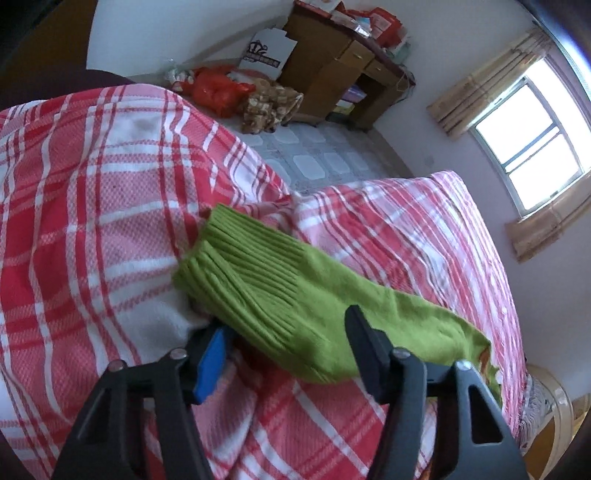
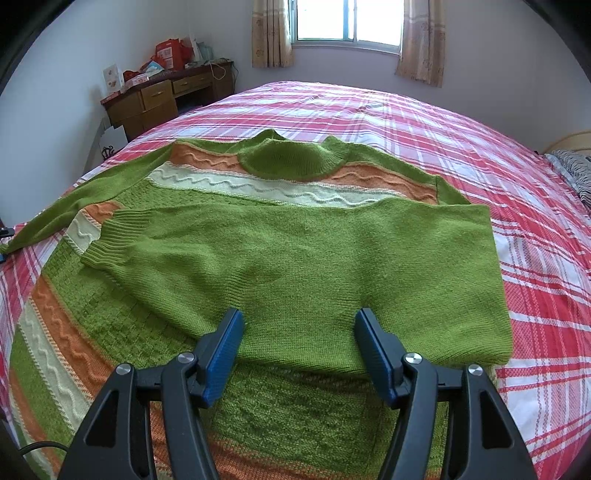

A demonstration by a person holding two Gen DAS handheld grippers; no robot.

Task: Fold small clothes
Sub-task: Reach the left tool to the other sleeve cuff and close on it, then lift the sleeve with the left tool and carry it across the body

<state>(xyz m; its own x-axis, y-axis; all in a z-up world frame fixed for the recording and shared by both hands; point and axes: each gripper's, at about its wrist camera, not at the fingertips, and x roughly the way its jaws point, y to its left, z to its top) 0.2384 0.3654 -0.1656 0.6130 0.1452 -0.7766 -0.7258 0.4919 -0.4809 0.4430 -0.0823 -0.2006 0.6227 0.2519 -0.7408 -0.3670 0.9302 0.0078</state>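
A green knit sweater [image 2: 295, 243] with orange and cream wavy stripes lies flat on the bed. Its right sleeve [image 2: 280, 254] is folded across the chest, cuff toward the left. My right gripper [image 2: 297, 332] is open just above that folded sleeve, touching nothing. The left sleeve [image 2: 62, 210] stretches out to the left edge of the bed. In the left wrist view its ribbed green cuff [image 1: 258, 277] lies between the fingers of my left gripper [image 1: 284, 332], which is open around it.
The bed carries a red and white plaid sheet [image 2: 480, 147]. A wooden desk [image 2: 162, 99] with boxes stands at the far left wall, red bags [image 1: 218, 88] on the floor beside it. A window [image 2: 347, 22] is behind the bed.
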